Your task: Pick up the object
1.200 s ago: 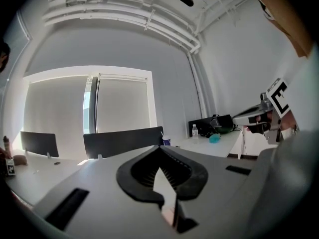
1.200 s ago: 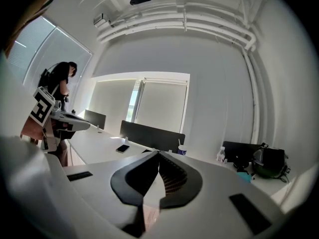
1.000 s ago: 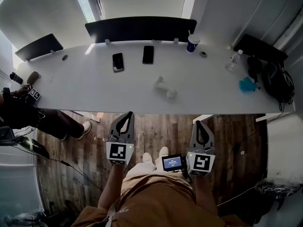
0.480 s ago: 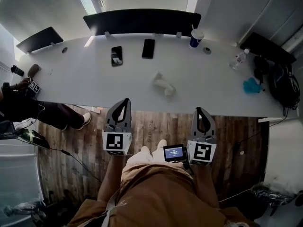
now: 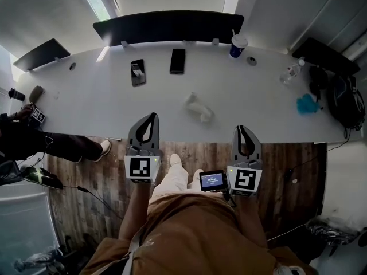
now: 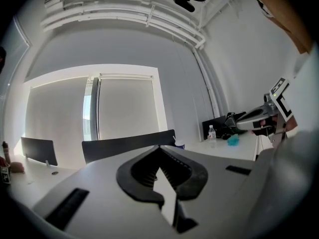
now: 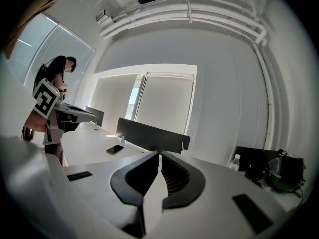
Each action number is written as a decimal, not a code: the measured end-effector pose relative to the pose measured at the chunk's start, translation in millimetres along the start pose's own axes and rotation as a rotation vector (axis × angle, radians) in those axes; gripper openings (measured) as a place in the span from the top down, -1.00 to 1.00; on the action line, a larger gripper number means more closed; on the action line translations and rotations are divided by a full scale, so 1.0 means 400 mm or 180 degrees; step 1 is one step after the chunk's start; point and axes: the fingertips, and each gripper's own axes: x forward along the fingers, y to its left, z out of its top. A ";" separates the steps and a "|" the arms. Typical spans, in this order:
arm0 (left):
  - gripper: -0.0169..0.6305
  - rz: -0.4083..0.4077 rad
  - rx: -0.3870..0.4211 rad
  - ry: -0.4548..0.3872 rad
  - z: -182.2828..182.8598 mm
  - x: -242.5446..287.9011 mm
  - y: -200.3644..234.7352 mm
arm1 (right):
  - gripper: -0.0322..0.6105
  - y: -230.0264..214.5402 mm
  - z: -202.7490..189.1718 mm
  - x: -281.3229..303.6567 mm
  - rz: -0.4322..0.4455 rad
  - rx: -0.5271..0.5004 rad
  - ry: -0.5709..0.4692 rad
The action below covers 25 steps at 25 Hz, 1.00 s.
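A small white lumpy object (image 5: 199, 107) lies on the long white table (image 5: 103, 105), a little in from its front edge. My left gripper (image 5: 150, 117) reaches that front edge, to the left of the object and short of it. My right gripper (image 5: 242, 129) hangs just before the edge, to the object's right. Both are shut with nothing between their jaws. In the left gripper view the gripper (image 6: 159, 147) shows closed tips, and its own body hides the object. The right gripper view shows the same for that gripper (image 7: 159, 153).
Two dark phones (image 5: 137, 72) (image 5: 177, 61) lie farther back, with a cup (image 5: 236, 44), a water bottle (image 5: 291, 72), a teal thing (image 5: 307, 103) and black bags (image 5: 338, 96) to the right. Black screens (image 5: 169, 27) line the far edge. A person (image 5: 34, 139) sits at the left end.
Both grippers have moved forward from over the wooden floor up to the table's front edge. The table and the white object now sit closer in the head view.
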 end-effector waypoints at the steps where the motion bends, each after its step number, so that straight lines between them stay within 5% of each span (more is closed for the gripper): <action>1: 0.93 -0.0029 0.0004 -0.0005 -0.001 0.018 0.013 | 0.87 -0.001 0.006 0.020 -0.0033 0.0012 -0.0007; 14: 0.93 -0.0189 -0.0276 0.0000 -0.038 0.161 0.149 | 0.87 0.030 0.068 0.190 -0.0270 -0.0088 -0.0049; 25: 0.93 -0.0037 -0.0299 0.0072 -0.048 0.273 0.167 | 0.87 0.003 0.052 0.299 -0.0078 -0.0079 -0.0027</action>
